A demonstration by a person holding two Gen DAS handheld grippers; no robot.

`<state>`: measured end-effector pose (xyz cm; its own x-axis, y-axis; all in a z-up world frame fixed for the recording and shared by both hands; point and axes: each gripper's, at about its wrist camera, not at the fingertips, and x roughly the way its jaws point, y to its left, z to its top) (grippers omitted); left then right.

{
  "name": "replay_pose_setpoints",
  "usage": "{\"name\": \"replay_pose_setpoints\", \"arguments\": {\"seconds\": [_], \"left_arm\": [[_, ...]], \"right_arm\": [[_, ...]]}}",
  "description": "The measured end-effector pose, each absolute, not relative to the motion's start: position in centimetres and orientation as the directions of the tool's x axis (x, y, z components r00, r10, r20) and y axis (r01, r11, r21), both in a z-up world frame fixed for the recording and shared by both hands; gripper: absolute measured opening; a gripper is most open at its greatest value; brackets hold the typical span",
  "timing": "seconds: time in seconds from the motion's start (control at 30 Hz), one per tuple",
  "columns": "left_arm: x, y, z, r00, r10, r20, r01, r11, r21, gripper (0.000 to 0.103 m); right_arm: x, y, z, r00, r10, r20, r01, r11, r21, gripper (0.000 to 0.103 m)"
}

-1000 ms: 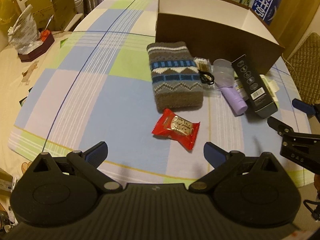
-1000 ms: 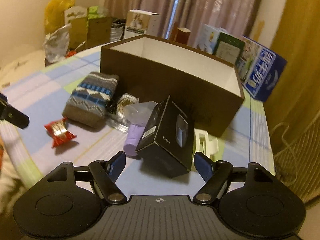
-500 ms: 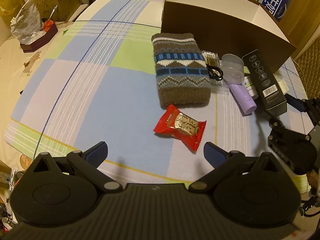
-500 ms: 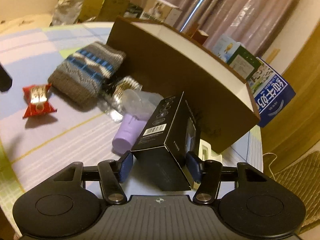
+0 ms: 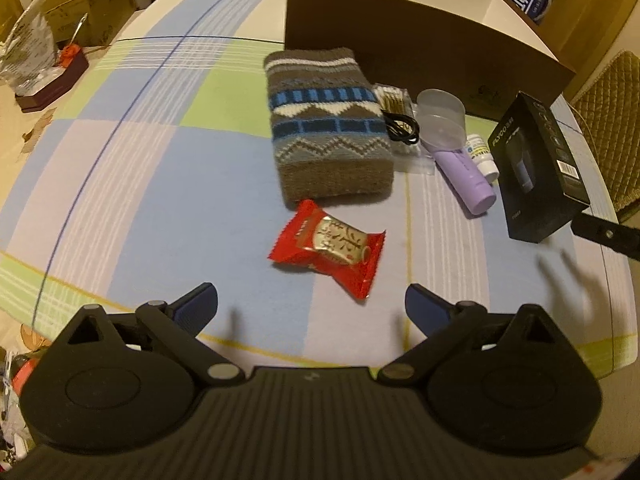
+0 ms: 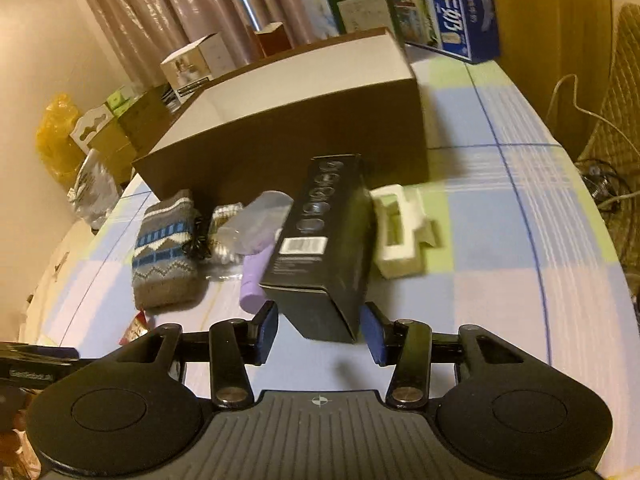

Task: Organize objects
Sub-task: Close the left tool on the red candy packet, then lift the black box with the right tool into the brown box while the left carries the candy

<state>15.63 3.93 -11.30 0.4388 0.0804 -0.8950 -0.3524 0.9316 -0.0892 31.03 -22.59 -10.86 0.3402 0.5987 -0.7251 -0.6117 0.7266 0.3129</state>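
Note:
A red snack packet (image 5: pixel 328 246) lies on the checked tablecloth just beyond my left gripper (image 5: pixel 308 294). That gripper's jaws are wide and closing slightly, with nothing between them. A grey-brown knit pouch (image 5: pixel 328 132) lies behind the packet. The near end of a black product box (image 6: pixel 320 240) sits in my right gripper (image 6: pixel 318 320). Its jaws are closing, and both pads lie against the box's sides. In the left wrist view the black box (image 5: pixel 536 168) stands tilted at the right. A big open brown box (image 6: pixel 288 132) stands behind.
A purple bottle (image 5: pixel 464 176), a small white bottle (image 5: pixel 482 154) and a pack of cotton swabs (image 5: pixel 394 98) lie between pouch and black box. A white foam insert (image 6: pixel 400 236) lies right of it. Cartons (image 6: pixel 452 12) line the back; a wicker chair (image 5: pixel 612 128) stands past the right edge.
My right gripper has narrowed onto the black box and rolled, tipping the box up off the table. My left gripper has sunk a little towards the red packet.

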Motion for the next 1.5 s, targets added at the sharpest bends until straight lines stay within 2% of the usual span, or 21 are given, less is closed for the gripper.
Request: {"name": "replay_pose_setpoints", "arguments": {"seconds": [0.03, 0.1, 0.2, 0.33, 0.5, 0.8, 1.0, 1.07, 1.1, 1.13, 1.2, 1.33, 1.5], "left_arm": [[15.9, 3.9, -11.5, 0.441, 0.079, -0.894, -0.353, 0.931, -0.092, 0.092], [16.3, 3.7, -11.7, 0.45, 0.072, -0.89, -0.354, 0.929, -0.104, 0.089], [17.0, 3.3, -12.2, 0.466, 0.083, -0.881, -0.342, 0.935, -0.092, 0.084], [18.1, 3.0, -13.0, 0.461, 0.094, -0.883, -0.326, 0.943, -0.069, 0.07], [18.8, 3.7, -13.4, 0.489, 0.065, -0.87, -0.38, 0.914, -0.145, 0.064], [19.4, 3.5, -12.9, 0.501, 0.061, -0.863, -0.416, 0.891, -0.179, 0.064], [19.5, 3.3, -14.1, 0.477, 0.082, -0.875, -0.393, 0.91, -0.129, 0.064], [19.7, 3.2, -14.5, 0.476, 0.082, -0.875, -0.383, 0.916, -0.123, 0.06], [19.8, 3.0, -14.5, 0.483, 0.092, -0.871, -0.378, 0.919, -0.113, 0.053], [19.8, 2.8, -14.5, 0.491, 0.095, -0.866, -0.372, 0.922, -0.11, 0.041], [19.7, 2.6, -14.4, 0.503, 0.081, -0.861, -0.367, 0.921, -0.127, 0.03], [19.3, 2.1, -13.7, 0.533, 0.093, -0.841, -0.375, 0.917, -0.137, 0.023], [18.9, 1.3, -12.3, 0.541, 0.118, -0.833, -0.373, 0.921, -0.112, 0.022]], "right_arm": [[31.0, -22.7, -10.7, 0.34, 0.59, -0.732, -0.612, 0.73, 0.305, 0.046], [31.0, -23.1, -10.3, 0.343, 0.581, -0.738, -0.607, 0.737, 0.298, 0.056], [31.1, -23.8, -10.1, 0.355, 0.577, -0.736, -0.595, 0.746, 0.298, 0.061], [31.5, -24.4, -10.0, 0.36, 0.575, -0.734, -0.587, 0.752, 0.301, 0.063], [32.4, -24.7, -10.0, 0.363, 0.563, -0.742, -0.584, 0.758, 0.29, 0.065], [34.0, -24.3, -9.8, 0.342, 0.567, -0.749, -0.61, 0.74, 0.283, 0.066], [34.9, -23.7, -9.8, 0.317, 0.578, -0.752, -0.63, 0.721, 0.289, 0.068], [35.1, -23.7, -9.8, 0.308, 0.579, -0.755, -0.639, 0.714, 0.286, 0.068], [35.2, -23.7, -9.8, 0.303, 0.58, -0.756, -0.642, 0.71, 0.288, 0.068], [35.3, -23.7, -9.8, 0.297, 0.582, -0.757, -0.645, 0.707, 0.29, 0.068], [35.5, -23.7, -9.8, 0.288, 0.584, -0.758, -0.649, 0.702, 0.294, 0.069], [35.8, -23.8, -9.8, 0.277, 0.588, -0.76, -0.659, 0.692, 0.295, 0.069], [36.2, -23.7, -9.5, 0.261, 0.606, -0.752, -0.677, 0.67, 0.305, 0.069]]}}
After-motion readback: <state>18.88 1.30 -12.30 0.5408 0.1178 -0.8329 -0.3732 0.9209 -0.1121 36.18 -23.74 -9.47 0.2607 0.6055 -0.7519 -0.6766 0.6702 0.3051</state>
